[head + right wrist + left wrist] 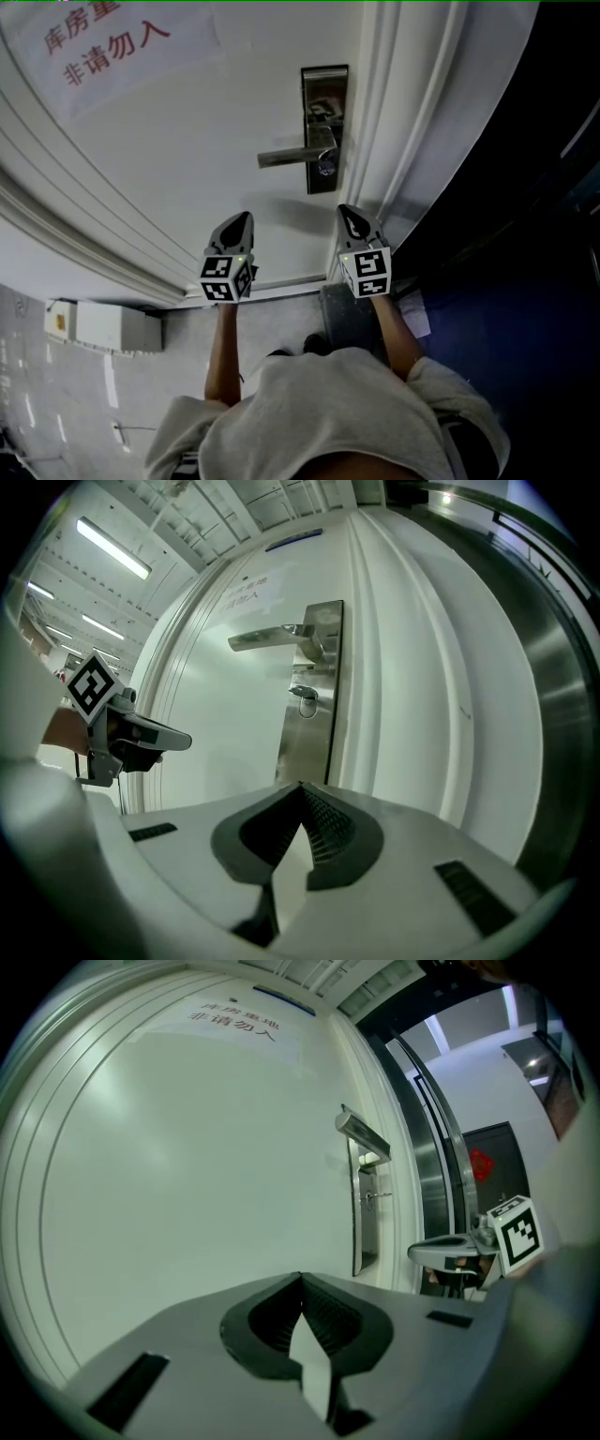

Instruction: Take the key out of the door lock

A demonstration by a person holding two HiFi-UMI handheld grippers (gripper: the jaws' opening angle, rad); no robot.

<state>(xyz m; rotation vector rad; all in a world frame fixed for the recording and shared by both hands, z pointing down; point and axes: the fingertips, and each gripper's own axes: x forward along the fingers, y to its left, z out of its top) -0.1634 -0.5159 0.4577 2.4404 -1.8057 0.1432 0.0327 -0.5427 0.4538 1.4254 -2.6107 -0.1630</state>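
Observation:
A steel lock plate [324, 127] with a lever handle [292, 156] is fixed to the white door [187, 159]. The key [325, 168] sticks out of the lock just under the handle. It also shows in the right gripper view, where the key [303, 696] hangs below the handle [269, 637], and small in the left gripper view as the key [376, 1194]. My left gripper [247, 218] and right gripper [348, 213] hover side by side short of the door, both shut and empty. The right gripper [300, 787] points below the lock plate [315, 686]. The left gripper [301, 1279] faces bare door.
A paper sign with red characters [105, 39] hangs on the door at upper left. The moulded door frame [412, 122] runs along the right of the lock, with a dark space beyond it. A white box [101, 326] sits on the floor at lower left.

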